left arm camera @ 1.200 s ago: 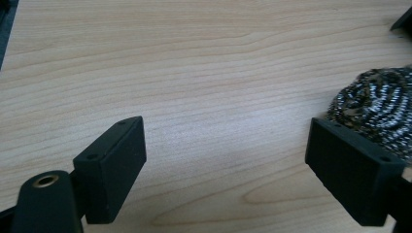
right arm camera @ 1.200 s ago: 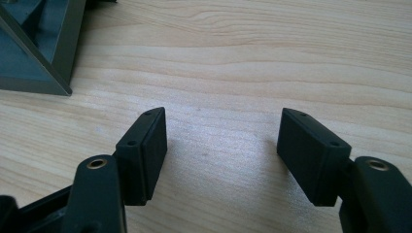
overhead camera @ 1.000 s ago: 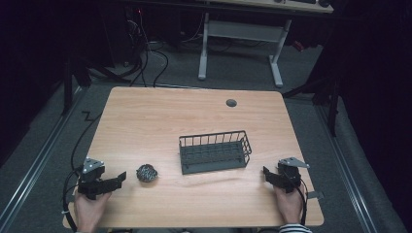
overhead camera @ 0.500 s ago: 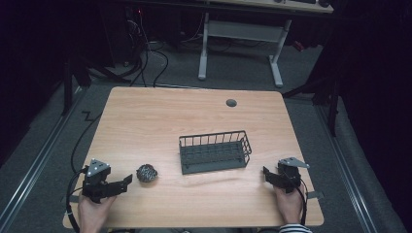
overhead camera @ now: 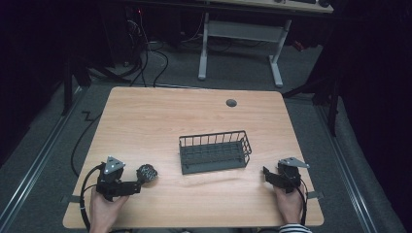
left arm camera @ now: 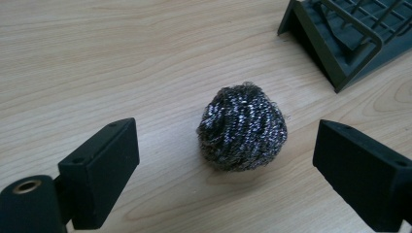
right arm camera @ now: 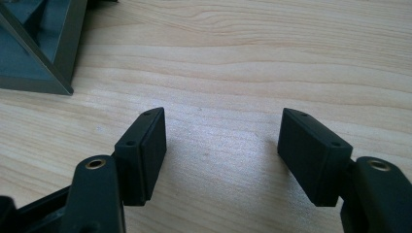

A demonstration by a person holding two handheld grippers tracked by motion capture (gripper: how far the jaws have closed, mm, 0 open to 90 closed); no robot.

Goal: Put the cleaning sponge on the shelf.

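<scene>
Now the left hand-held gripper (overhead camera: 137,183) had crept in toward the steel wool scourer (overhead camera: 146,173) over the last second, until its tips reached just short of the ball. From the left gripper view its 2 jaws stood spread wide with the scourer (left arm camera: 241,127) sitting between and a little beyond them, touching neither. To my eye that meant the pick-up was lined up but not begun; the jaws would have to go a little farther forward before closing.

The right hand-held gripper (overhead camera: 270,175) had not budged. It rested to the right of the wire basket (overhead camera: 214,151), jaws parted over bare wood and gripping nothing.

The scourer lay on the bench (overhead camera: 145,116) to the left of the basket, near it but clearly apart. It was a round, tightly wound ball of dark grey metal strands with bright glints, slightly fuzzy at the edges, and it looked springy and light.
</scene>
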